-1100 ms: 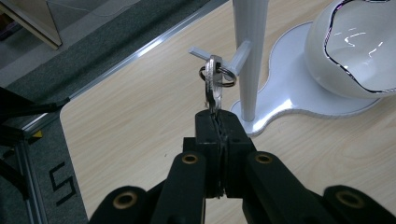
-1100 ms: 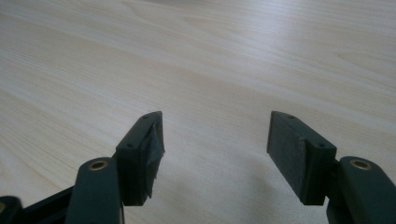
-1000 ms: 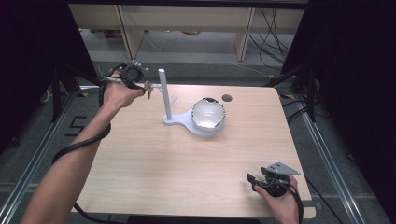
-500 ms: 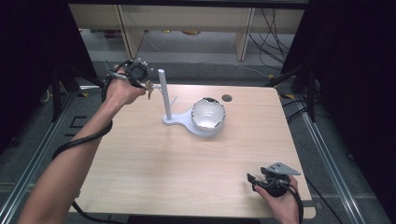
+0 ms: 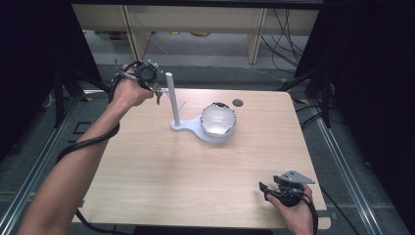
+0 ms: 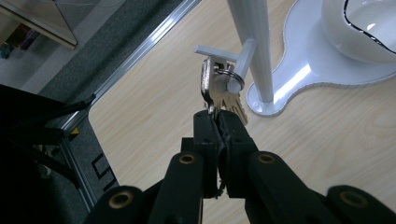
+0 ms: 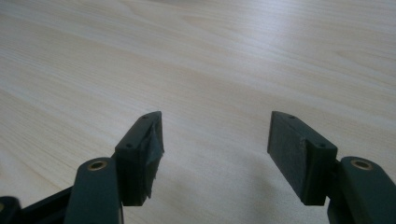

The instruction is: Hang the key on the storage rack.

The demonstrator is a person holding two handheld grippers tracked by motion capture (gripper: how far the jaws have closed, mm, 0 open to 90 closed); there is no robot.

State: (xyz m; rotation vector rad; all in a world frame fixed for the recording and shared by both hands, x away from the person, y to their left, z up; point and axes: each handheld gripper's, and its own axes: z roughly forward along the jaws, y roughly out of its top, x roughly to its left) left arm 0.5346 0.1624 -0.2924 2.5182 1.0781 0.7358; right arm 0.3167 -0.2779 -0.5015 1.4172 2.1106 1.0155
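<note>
My left tongs (image 6: 215, 116) pinch the keys (image 6: 219, 88) at the stand (image 6: 261, 56) peg; I judge they need lifting off next. Right tongs (image 7: 215, 140) gape empty over the worktop (image 5: 161, 171).

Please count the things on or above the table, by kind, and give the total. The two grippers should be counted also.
Grippers: 2, the left gripper and the right gripper
Bunch of keys: 1
White stand with post and peg: 1
Bowl on the stand's base: 1
Total: 5
</note>
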